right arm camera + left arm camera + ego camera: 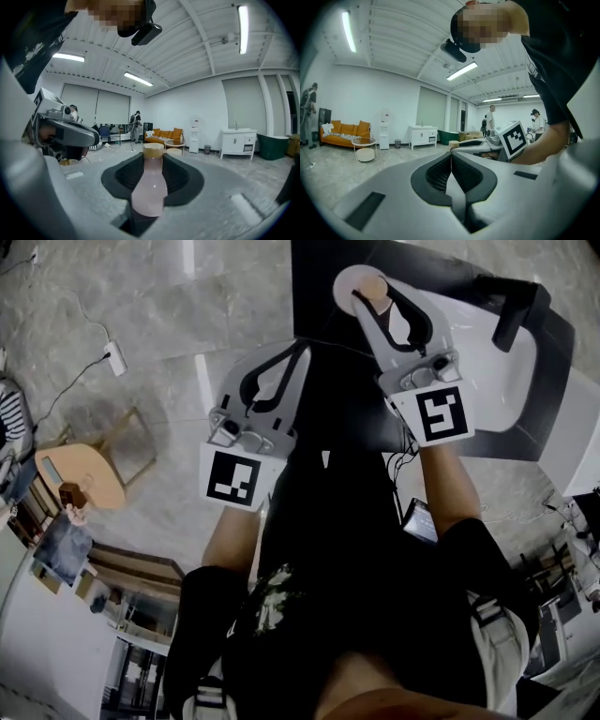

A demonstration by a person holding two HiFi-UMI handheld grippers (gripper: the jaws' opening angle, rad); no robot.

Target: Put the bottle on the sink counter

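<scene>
A pale pink bottle (pixel 149 187) with a tan cap sits between the jaws of my right gripper (pixel 153 157), which is shut on its body; the cap sticks out past the fingertips. In the head view the right gripper (pixel 372 294) holds the bottle (pixel 356 282) above the black sink counter (pixel 323 296), just left of the white basin (pixel 502 381). My left gripper (pixel 300 348) hangs beside it, lower and to the left. In its own view, the left gripper (pixel 451 155) has its jaws shut together with nothing between them.
A black faucet (pixel 517 306) stands at the basin's far side. On the floor to the left lie a power strip (pixel 115 357) and a round wooden table (pixel 86 476). An orange sofa (pixel 344 129), a white cabinet (pixel 423 136) and several people stand farther off.
</scene>
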